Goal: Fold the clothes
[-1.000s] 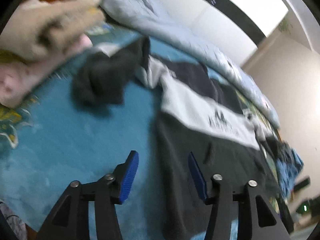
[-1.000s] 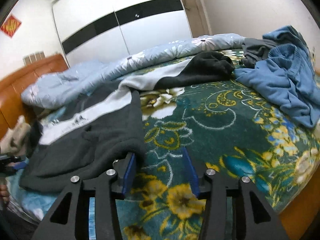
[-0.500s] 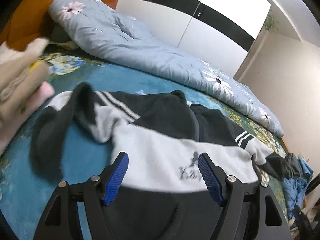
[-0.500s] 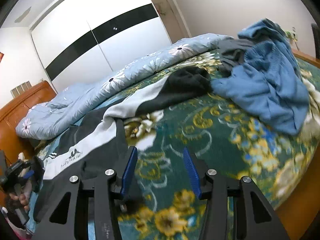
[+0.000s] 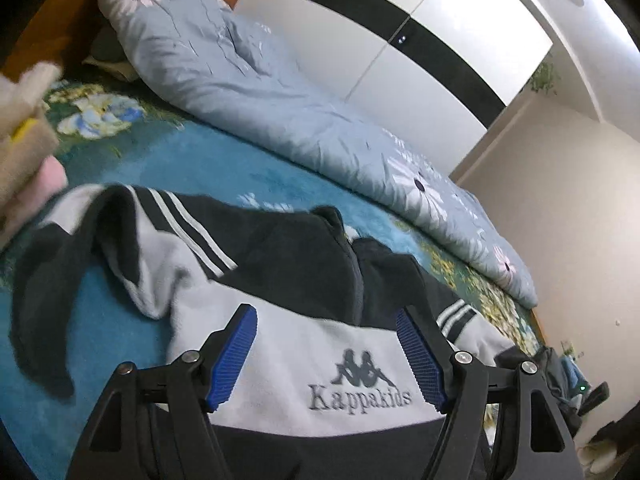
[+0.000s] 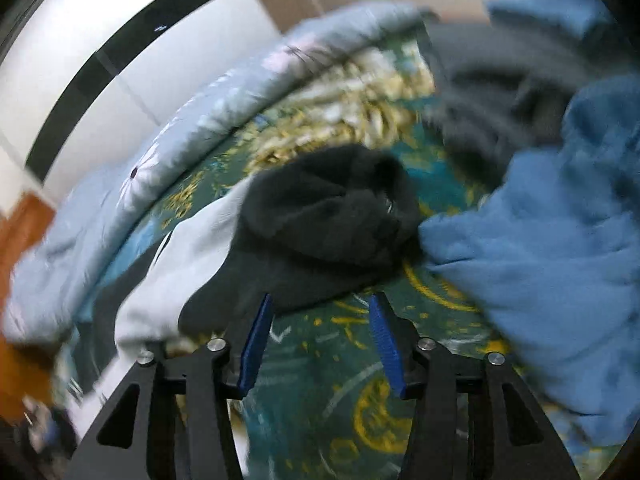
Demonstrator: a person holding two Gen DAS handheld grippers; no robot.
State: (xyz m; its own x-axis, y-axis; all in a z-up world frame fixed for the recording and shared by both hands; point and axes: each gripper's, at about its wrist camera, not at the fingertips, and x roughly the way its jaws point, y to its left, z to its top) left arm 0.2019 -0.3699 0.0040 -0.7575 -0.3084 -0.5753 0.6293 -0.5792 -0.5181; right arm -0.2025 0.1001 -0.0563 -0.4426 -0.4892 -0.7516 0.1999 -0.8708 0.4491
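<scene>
A home bedroom: a floral bedspread (image 5: pixel 168 168), rolled blue quilt (image 5: pixel 256 92) and sliding wardrobe (image 5: pixel 420 52).

The sweatshirt (image 5: pixel 304 364), centre frame, is soft matt fleece with a stitched logo. The left hand-held gripper (image 5: pixel 326 354) has ribbed blue pads (image 5: pixel 234 356) on matt black plastic arms with shiny metal screws. The bedspread (image 5: pixel 168 168) looks plush; the wardrobe (image 5: pixel 404 40), upper right, is glossy.

The black-and-white fleece "Kappakids" jacket (image 5: pixel 280 280) lies spread on the teal floral bed (image 5: pixel 224 168), its sleeve (image 6: pixel 328 220) reaching right to touch the crumpled blue fleece garment (image 6: pixel 560 248). Behind the jacket, along the far side, lies the pale-blue flowered quilt (image 5: pixel 280 96). A grey garment (image 6: pixel 488 92) sits behind the blue one.
</scene>
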